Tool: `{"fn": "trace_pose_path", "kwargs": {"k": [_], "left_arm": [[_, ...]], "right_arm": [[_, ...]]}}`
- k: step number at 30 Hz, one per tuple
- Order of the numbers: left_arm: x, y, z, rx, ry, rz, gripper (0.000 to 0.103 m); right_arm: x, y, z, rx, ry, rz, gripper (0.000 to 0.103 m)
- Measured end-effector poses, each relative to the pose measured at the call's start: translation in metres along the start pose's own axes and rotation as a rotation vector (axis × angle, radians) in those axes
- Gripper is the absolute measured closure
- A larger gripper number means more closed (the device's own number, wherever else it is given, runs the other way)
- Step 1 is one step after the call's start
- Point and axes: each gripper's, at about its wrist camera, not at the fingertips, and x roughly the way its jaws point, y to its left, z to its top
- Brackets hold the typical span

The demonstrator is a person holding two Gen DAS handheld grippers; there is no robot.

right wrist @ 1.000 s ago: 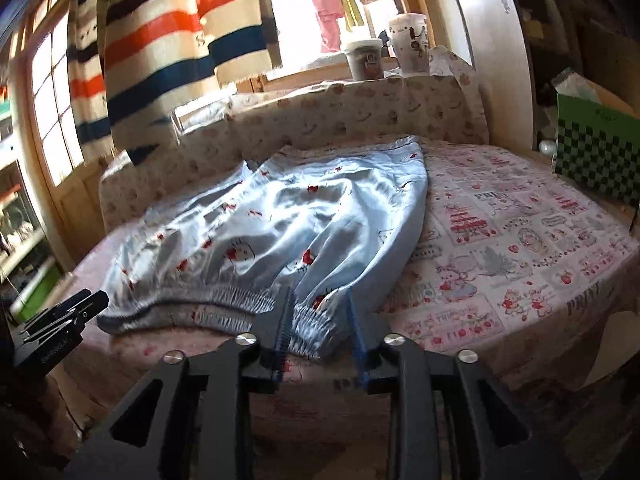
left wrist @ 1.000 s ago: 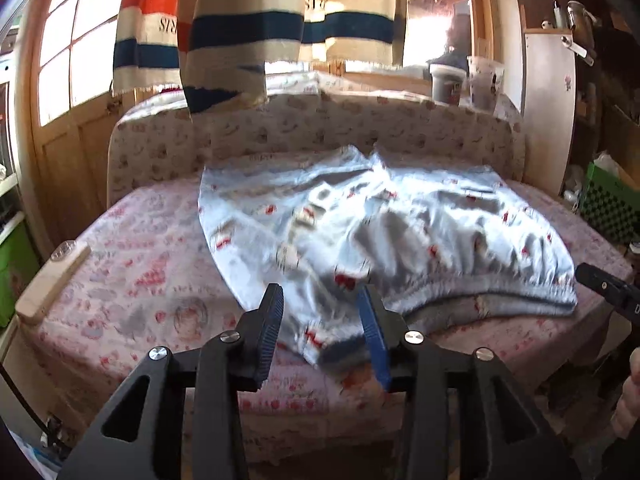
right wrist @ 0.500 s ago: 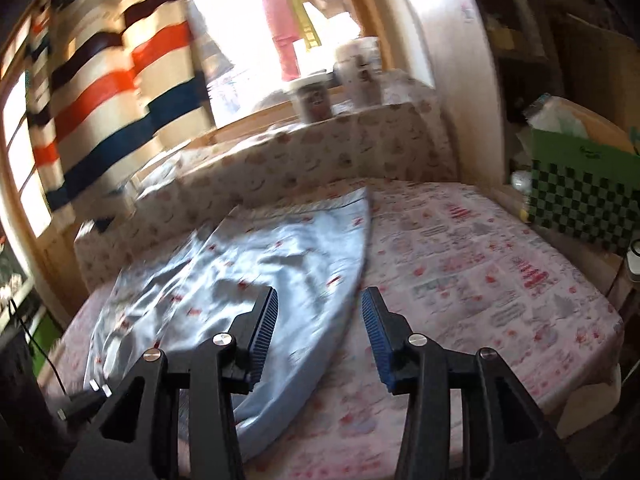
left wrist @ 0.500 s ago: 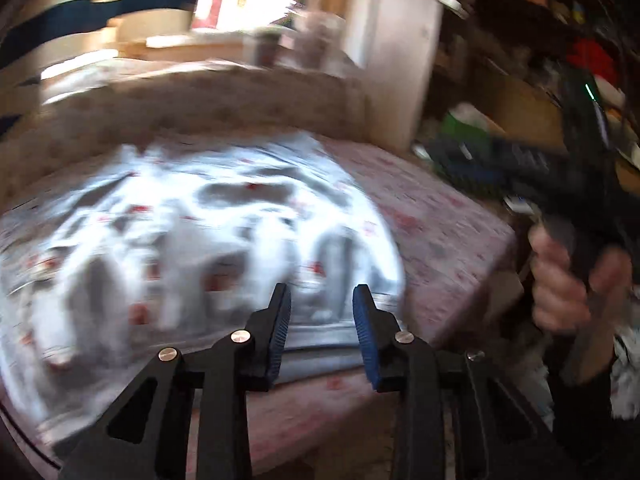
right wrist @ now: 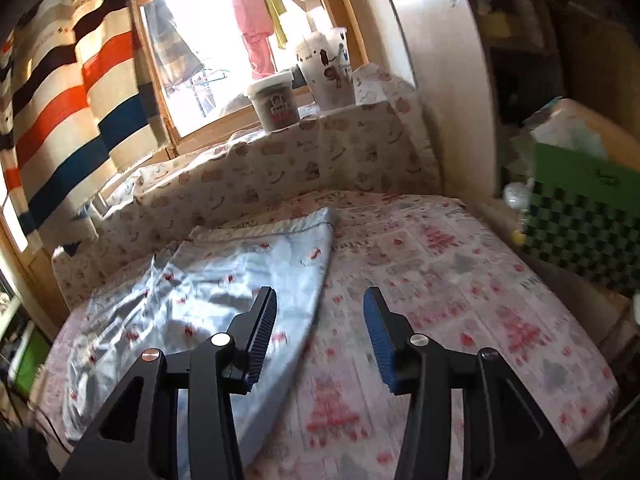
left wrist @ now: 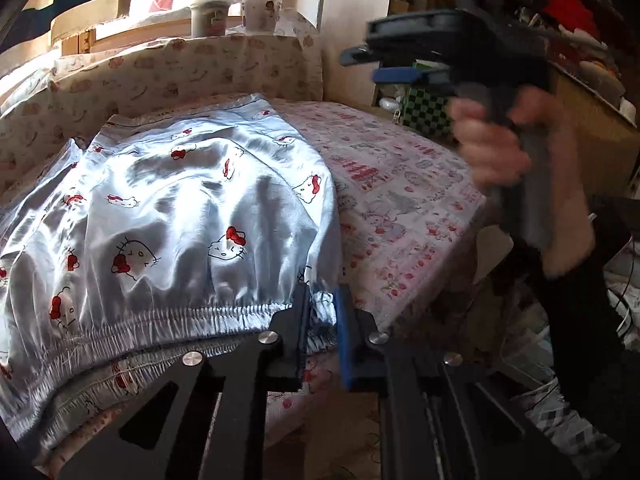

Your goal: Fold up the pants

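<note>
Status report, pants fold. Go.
Left gripper closing on pants waistband corner. Right gripper open, empty, above bed. Nothing in the way.

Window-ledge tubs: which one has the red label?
The shorter tub, on the left; a red label sits on its front. The taller cup beside it is white with dark cartoon prints.

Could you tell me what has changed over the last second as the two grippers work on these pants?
The left gripper swung over to the waistband corner of the pants and is closing on it. The right gripper let go there, lifted and widened. The pants stay spread on the bed.
</note>
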Motion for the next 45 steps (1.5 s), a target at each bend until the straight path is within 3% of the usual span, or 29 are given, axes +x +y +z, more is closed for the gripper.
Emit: {"fn": "trace_pose_path", "kwargs": {"k": [6,9,14,17,20,25,26,27,30,35,42,45], "left_arm": [[-0.010,0.006,0.006,-0.025,-0.039,-0.004,0.095],[-0.015,0.016,0.010,-0.064,-0.054,-0.011,0.096],[-0.013,0.033,0.016,-0.119,-0.047,0.003,0.096],[-0.012,0.035,0.015,-0.124,-0.041,0.001,0.096],[-0.010,0.035,0.015,-0.120,-0.035,-0.003,0.096],[-0.009,0.036,0.012,-0.138,-0.037,-0.020,0.096],[-0.010,0.036,0.012,-0.141,-0.040,-0.020,0.096],[-0.011,0.036,0.012,-0.144,-0.043,-0.018,0.096],[-0.017,0.037,0.010,-0.147,-0.059,-0.007,0.096],[-0.036,0.043,0.003,-0.142,-0.100,0.075,0.096],[-0.084,0.064,-0.024,-0.189,-0.187,0.217,0.096],[-0.100,0.076,-0.038,-0.224,-0.210,0.298,0.096]], "right_arm": [[0.076,-0.018,0.055,0.087,0.092,0.138,0.056],[0.135,-0.026,0.081,0.082,0.171,0.187,0.056],[0.215,-0.037,0.101,0.126,0.299,0.175,0.056],[0.243,-0.036,0.105,0.109,0.322,0.115,0.056],[0.263,-0.032,0.108,0.099,0.340,0.128,0.056],[0.282,-0.026,0.106,0.082,0.380,0.138,0.075],[0.282,-0.025,0.105,0.081,0.370,0.128,0.083],[0.281,-0.024,0.105,0.081,0.368,0.132,0.099],[0.273,-0.020,0.111,0.094,0.342,0.152,0.100],[0.244,0.009,0.137,0.077,0.275,0.198,0.100],[0.204,0.098,0.175,-0.013,0.184,0.273,0.100],[0.196,0.164,0.182,-0.079,0.172,0.309,0.100]]}}
